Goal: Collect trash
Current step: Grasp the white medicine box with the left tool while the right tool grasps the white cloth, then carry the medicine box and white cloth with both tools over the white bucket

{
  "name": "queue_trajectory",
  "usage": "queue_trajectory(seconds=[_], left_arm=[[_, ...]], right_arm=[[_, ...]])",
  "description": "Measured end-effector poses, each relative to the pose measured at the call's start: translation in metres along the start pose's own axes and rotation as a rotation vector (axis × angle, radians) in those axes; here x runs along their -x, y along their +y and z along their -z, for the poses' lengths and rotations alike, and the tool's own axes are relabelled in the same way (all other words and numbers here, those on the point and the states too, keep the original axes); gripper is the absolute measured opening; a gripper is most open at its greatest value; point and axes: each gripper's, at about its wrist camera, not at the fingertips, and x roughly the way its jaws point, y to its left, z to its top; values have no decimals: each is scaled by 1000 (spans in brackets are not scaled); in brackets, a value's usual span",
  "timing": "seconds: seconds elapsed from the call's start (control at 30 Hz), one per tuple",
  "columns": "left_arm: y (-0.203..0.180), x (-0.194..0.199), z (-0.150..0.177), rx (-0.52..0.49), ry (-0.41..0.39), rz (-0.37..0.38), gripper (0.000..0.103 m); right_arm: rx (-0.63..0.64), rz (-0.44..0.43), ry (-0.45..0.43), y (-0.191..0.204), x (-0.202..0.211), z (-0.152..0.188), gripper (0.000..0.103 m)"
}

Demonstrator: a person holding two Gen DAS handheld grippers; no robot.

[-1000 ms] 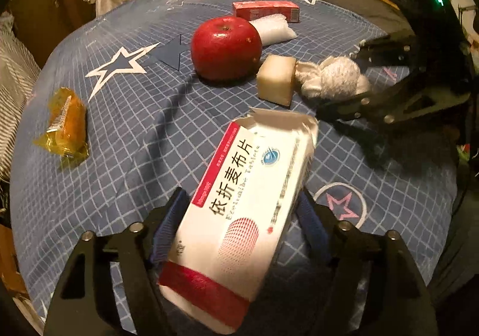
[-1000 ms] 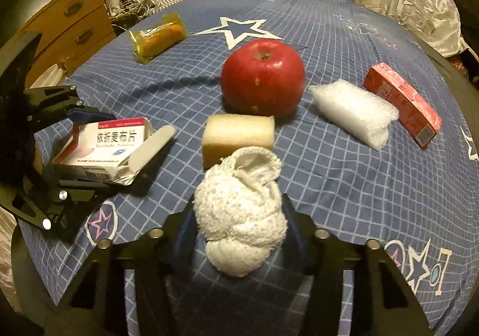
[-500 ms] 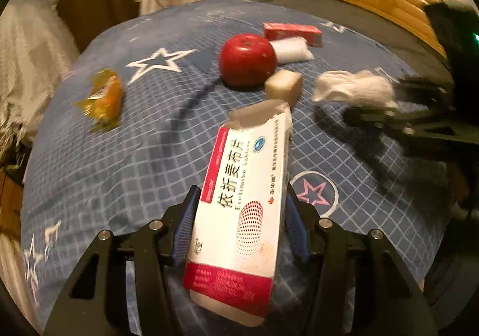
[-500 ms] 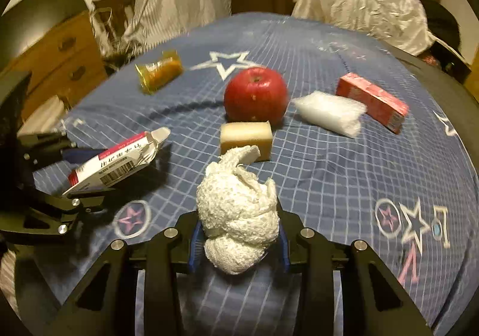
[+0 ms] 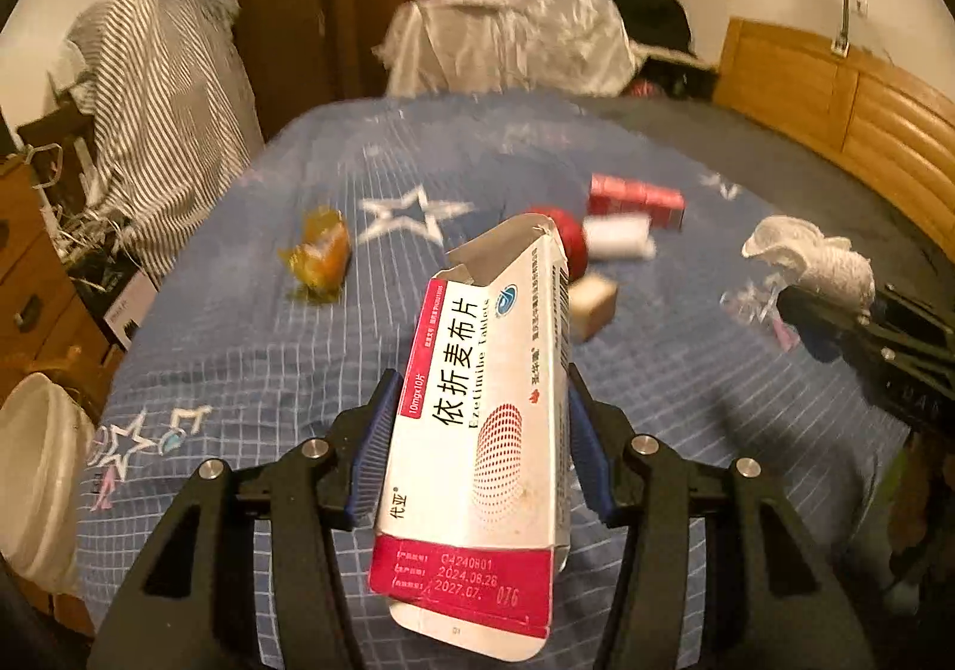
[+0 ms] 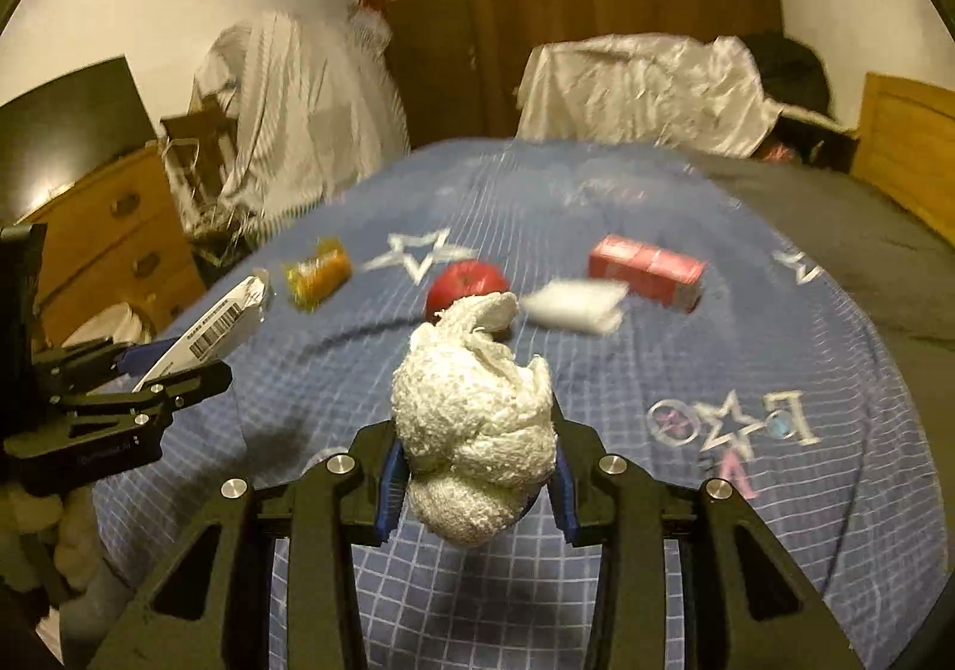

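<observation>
My left gripper (image 5: 480,449) is shut on a white and red medicine box (image 5: 483,413) with an open torn top, held up above the blue bedspread (image 5: 250,348). My right gripper (image 6: 474,485) is shut on a crumpled white paper wad (image 6: 471,431), also lifted off the bed. Each gripper shows in the other's view: the right gripper (image 5: 835,324) with the wad (image 5: 812,258) at the right, the left gripper (image 6: 149,371) with the box (image 6: 209,324) at the left.
On the bedspread lie a red apple (image 6: 465,282), a red carton (image 6: 644,270), a white bubble-wrap packet (image 6: 576,303), an orange wrapped snack (image 6: 316,270) and a beige block (image 5: 591,306). A white bin (image 5: 36,467) and wooden drawers (image 6: 107,234) stand at the left.
Both grippers rose off the bed with their loads and tipped up, so the room's far wall shows. The left jaws closed in on the box; the right tightened on the wad.
</observation>
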Motion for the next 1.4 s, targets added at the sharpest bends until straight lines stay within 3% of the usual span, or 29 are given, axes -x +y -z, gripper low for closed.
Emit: queue_trajectory(seconds=[0.3, 0.57, 1.03, 1.4], left_arm=[[-36, 49, -23, 33, -173, -61, 51], [-44, 57, -27, 45, -195, -72, 51], [-15, 57, -31, 82, -186, -110, 51], [35, 67, -29, 131, -189, -176, 51]], right_arm=[[19, 78, -150, 6, 62, -15, 40], [17, 93, -179, 6, 87, -21, 40], [49, 36, -138, 28, 60, -39, 40], [111, -60, -126, 83, 28, -68, 40]])
